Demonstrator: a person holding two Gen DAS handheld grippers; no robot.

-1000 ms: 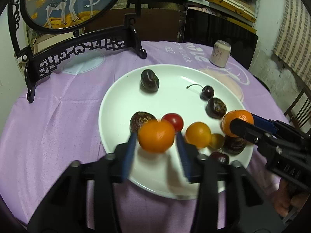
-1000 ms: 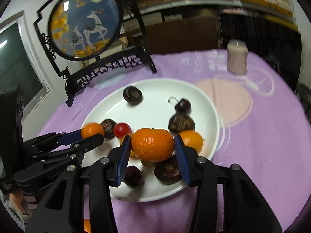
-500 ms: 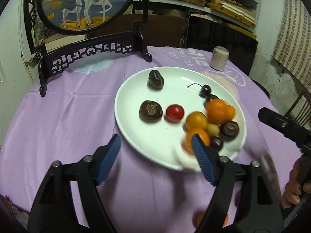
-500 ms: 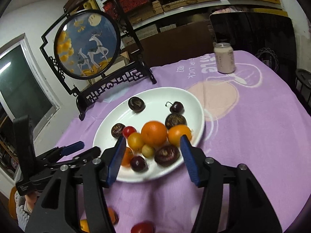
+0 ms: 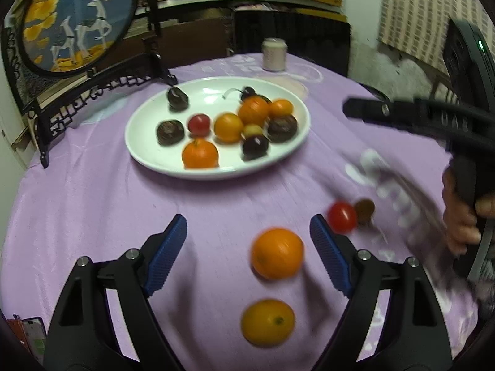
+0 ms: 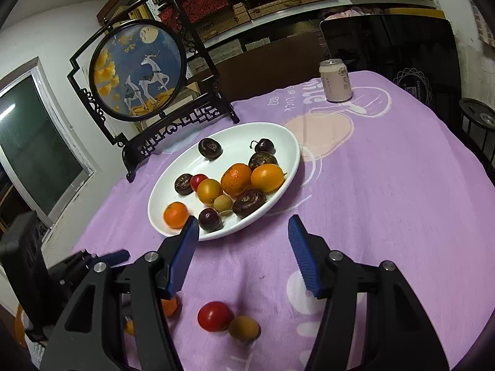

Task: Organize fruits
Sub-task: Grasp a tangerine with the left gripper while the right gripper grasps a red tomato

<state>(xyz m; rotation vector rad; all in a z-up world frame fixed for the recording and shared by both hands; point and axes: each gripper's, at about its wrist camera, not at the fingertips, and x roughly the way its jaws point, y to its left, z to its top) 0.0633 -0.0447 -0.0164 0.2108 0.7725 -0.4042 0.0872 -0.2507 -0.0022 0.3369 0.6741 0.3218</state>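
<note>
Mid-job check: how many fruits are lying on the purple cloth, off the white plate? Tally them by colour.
Orange fruits: 2
Red tomato: 1
Brown fruit: 1
Total: 4

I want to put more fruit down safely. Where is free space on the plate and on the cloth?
The white plate is bare at its far side, between two dark fruits. The purple cloth right of it, toward the can, is bare. The plate's near half is crowded.
</note>
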